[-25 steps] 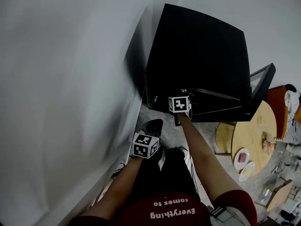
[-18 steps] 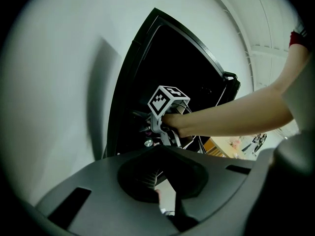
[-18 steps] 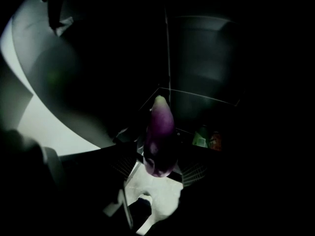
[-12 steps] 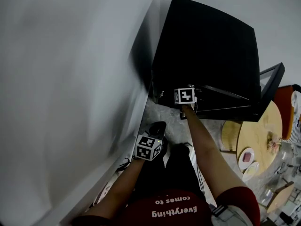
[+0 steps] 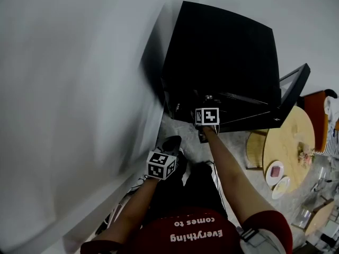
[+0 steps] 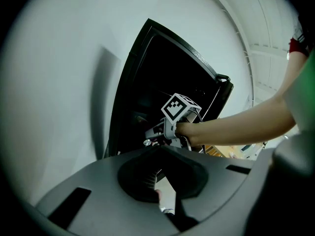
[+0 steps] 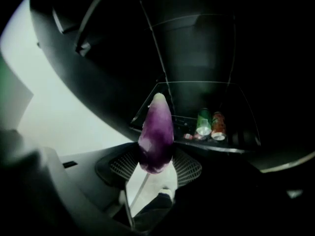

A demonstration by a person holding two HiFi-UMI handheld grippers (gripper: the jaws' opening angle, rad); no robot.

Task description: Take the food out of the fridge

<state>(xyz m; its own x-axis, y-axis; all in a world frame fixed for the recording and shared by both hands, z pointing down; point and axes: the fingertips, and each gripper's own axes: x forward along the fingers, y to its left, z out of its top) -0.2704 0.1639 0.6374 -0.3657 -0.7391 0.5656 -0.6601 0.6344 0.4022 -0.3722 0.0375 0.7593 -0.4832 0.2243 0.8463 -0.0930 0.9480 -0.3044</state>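
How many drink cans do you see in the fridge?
2. A green can and a red can stand side by side on a shelf, right of the eggplant. It is dark in there, so more may be hidden.

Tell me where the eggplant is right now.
Right gripper view, centre: the eggplant stands upright in the right gripper, whose jaws have just been closing on it, before the open fridge, left of its green can.
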